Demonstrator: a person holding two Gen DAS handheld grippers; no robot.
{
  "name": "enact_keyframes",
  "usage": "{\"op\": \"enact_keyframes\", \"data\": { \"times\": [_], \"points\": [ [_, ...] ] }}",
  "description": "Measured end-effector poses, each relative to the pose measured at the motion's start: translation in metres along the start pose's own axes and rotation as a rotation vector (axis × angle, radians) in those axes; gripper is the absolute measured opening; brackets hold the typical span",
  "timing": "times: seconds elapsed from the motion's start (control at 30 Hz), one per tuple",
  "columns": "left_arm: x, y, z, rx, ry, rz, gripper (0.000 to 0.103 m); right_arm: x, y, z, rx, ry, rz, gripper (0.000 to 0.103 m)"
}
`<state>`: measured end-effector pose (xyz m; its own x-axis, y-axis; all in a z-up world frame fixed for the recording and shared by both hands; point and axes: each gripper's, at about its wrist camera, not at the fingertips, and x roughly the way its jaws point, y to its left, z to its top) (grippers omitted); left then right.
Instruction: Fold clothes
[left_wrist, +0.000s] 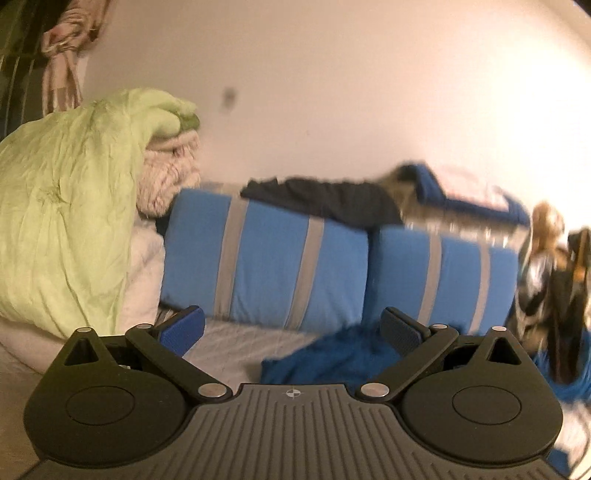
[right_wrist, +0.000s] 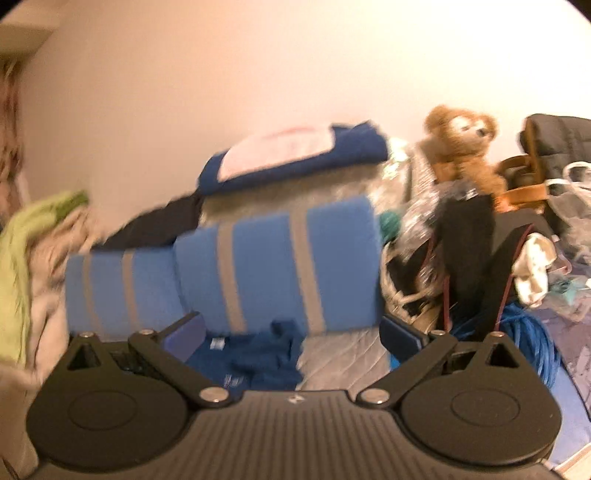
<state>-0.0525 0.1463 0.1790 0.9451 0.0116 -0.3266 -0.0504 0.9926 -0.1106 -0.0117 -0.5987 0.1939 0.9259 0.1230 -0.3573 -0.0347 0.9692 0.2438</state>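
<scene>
The pair of blue cushions with grey stripes (left_wrist: 266, 258) stands along the pale wall and serves as the landmark. In front of the cushions, on the grey quilted mattress cover (right_wrist: 343, 354), lies the crumpled dark blue garment (right_wrist: 258, 358), unfolded and in a heap with no clear long axis. It sits low and dead ahead of the right gripper (right_wrist: 291, 332), whose jaws are spread wide and hold nothing; the left gripper (left_wrist: 291, 328), equally spread and empty, has it ahead and to its right. The right one looks the nearer, so it likely reaches first. No container shows. Left of the cushions is a light green duvet (left_wrist: 62, 206).
</scene>
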Motion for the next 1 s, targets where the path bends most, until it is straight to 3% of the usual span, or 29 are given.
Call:
{"op": "enact_keyframes", "data": {
  "times": [0.23, 0.53, 0.7, 0.83, 1.0],
  "points": [
    [-0.002, -0.014, 0.021, 0.041, -0.083, -0.062, 0.103, -0.001, -0.032, 0.036, 0.059, -0.096, -0.104, 0.103],
    [0.048, -0.019, 0.046, -0.011, -0.135, -0.082, 0.103, 0.032, -0.069, 0.055, 0.088, -0.137, -0.251, 0.103],
    [0.077, -0.024, 0.068, -0.007, -0.152, -0.088, 0.103, 0.043, -0.082, 0.071, 0.118, -0.204, -0.308, 0.103],
    [0.105, -0.034, 0.068, 0.026, -0.163, -0.088, 0.103, 0.050, -0.070, 0.076, 0.075, -0.253, -0.318, 0.103],
    [0.160, -0.053, 0.027, 0.082, -0.044, -0.059, 0.103, 0.090, -0.023, 0.041, -0.068, -0.159, -0.254, 0.103]
  ]
}}
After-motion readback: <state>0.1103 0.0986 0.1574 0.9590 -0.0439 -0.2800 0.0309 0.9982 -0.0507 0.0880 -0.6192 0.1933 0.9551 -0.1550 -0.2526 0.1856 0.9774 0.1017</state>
